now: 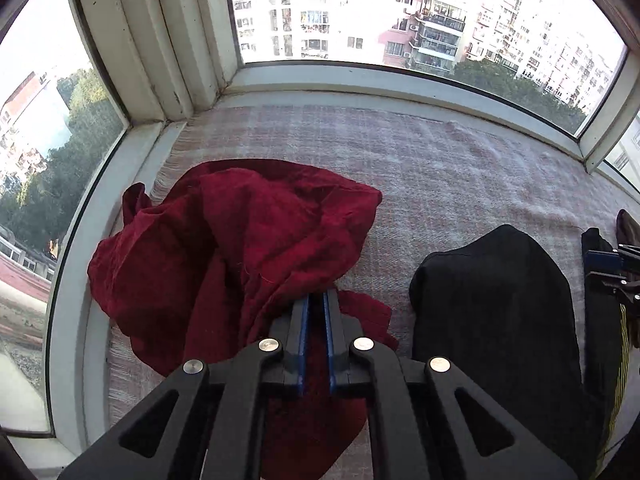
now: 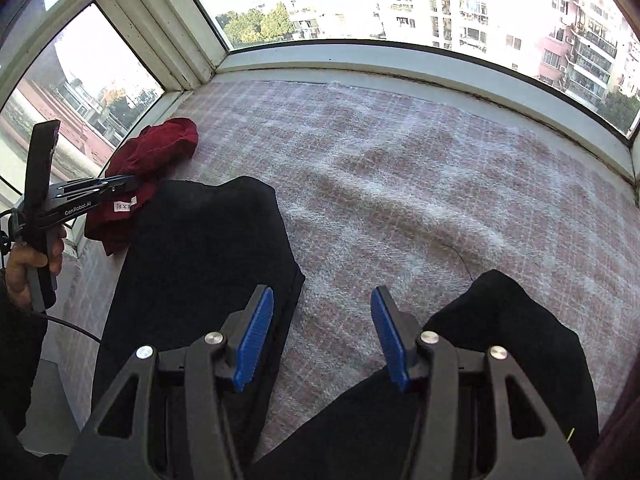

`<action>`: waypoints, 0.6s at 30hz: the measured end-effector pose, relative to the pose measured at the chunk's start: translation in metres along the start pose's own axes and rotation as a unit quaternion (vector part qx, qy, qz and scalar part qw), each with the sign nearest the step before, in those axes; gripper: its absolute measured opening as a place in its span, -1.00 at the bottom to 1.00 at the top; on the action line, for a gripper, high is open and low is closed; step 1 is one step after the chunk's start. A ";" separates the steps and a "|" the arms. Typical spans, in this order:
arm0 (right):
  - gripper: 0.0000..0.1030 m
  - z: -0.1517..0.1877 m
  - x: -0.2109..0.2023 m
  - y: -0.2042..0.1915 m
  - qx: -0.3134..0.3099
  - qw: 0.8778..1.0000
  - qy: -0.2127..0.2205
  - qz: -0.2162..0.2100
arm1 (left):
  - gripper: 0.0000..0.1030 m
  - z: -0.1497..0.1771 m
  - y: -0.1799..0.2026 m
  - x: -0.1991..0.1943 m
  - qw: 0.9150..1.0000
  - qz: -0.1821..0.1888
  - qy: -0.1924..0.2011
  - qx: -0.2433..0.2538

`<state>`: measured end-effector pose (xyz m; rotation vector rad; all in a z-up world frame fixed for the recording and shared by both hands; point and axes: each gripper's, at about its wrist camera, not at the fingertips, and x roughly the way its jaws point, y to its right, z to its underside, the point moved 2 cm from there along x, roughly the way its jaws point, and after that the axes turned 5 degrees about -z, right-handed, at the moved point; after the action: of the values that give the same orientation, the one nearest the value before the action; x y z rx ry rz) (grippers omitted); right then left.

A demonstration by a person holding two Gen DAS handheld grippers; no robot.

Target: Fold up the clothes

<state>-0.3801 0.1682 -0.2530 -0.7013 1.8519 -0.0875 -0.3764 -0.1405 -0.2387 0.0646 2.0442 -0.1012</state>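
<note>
A crumpled dark red garment [image 1: 224, 248] lies at the left of a pink checked blanket [image 1: 440, 168] on a bay-window ledge. My left gripper [image 1: 316, 294] is shut on a fold of the red garment near its right edge. In the right wrist view the red garment [image 2: 156, 156] shows at far left with the left gripper [image 2: 120, 184] pinching it. A black garment [image 1: 492, 300] lies to the right; in the right wrist view it [image 2: 200, 260] spreads in two parts below. My right gripper [image 2: 322, 300] is open and empty above the gap between them.
White window frames [image 1: 360, 80] and glass close the ledge at the back and left. The blanket [image 2: 440, 180] lies bare towards the back right. A hand [image 2: 24, 268] holds the left gripper's handle, with a cable trailing below it.
</note>
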 end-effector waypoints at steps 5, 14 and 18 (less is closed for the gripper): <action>-0.02 0.003 0.014 0.003 0.030 0.998 -0.022 -0.044 | -0.67 -0.011 0.050 0.009 0.996 0.055 -0.027 0.060; -0.02 -0.004 0.037 -0.030 0.020 0.991 -0.024 -0.128 | -0.68 -0.007 0.068 0.025 0.993 0.088 -0.040 0.065; -0.03 -0.007 0.038 -0.034 0.026 0.991 0.001 -0.132 | -0.71 0.001 0.070 0.018 0.993 0.094 -0.026 0.070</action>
<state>-0.3808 0.1195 -0.2688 -0.9057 1.7430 -0.3075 -0.3778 -0.0710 -0.2581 0.3383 1.9667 -0.1260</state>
